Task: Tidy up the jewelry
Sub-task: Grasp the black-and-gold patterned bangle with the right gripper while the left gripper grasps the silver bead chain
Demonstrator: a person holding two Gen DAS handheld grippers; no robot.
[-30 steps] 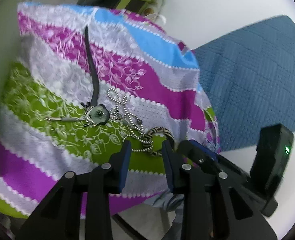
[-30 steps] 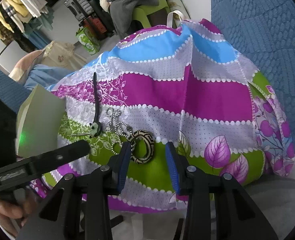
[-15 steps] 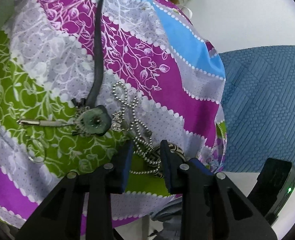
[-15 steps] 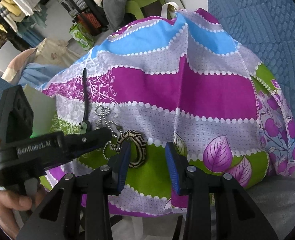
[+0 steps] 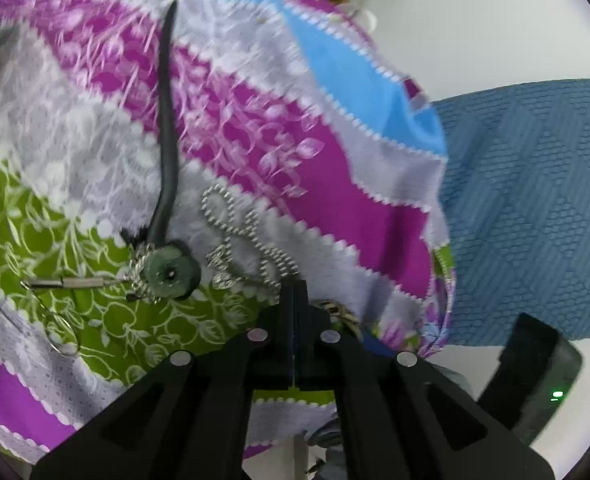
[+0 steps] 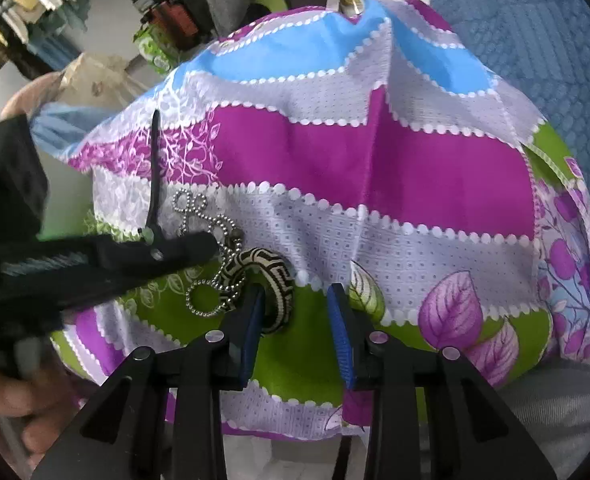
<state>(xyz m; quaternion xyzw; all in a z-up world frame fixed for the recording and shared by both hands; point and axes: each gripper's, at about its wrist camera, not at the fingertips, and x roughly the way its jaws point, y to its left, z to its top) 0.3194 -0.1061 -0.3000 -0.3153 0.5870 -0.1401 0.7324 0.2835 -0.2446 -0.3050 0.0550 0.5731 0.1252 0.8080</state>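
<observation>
Jewelry lies on a striped purple, green and blue cloth (image 5: 335, 160). My left gripper (image 5: 293, 285) is shut, its tips meeting on the silver bead chain (image 5: 251, 232); the same gripper (image 6: 211, 245) reaches in from the left in the right wrist view. Beside the chain lies a green stone pendant (image 5: 171, 272) on a black cord (image 5: 166, 120). My right gripper (image 6: 296, 292) is closing: its left finger stands in the hole of the black-and-cream woven bangle (image 6: 273, 270), whose right side is between the jaws, untouched by the right pad. The bangle (image 5: 341, 312) is mostly hidden in the left wrist view.
A thin metal bar (image 5: 67, 282) and a wire ring (image 5: 61, 332) lie left of the pendant. A blue quilted mat (image 5: 535, 200) covers the floor on the right. A person's hand (image 6: 7, 400) holds the left gripper. Clothes and boxes (image 6: 163, 12) pile up behind.
My left gripper came down onto the bead chain and shut. My right gripper sank toward the woven bangle and its jaws narrowed.
</observation>
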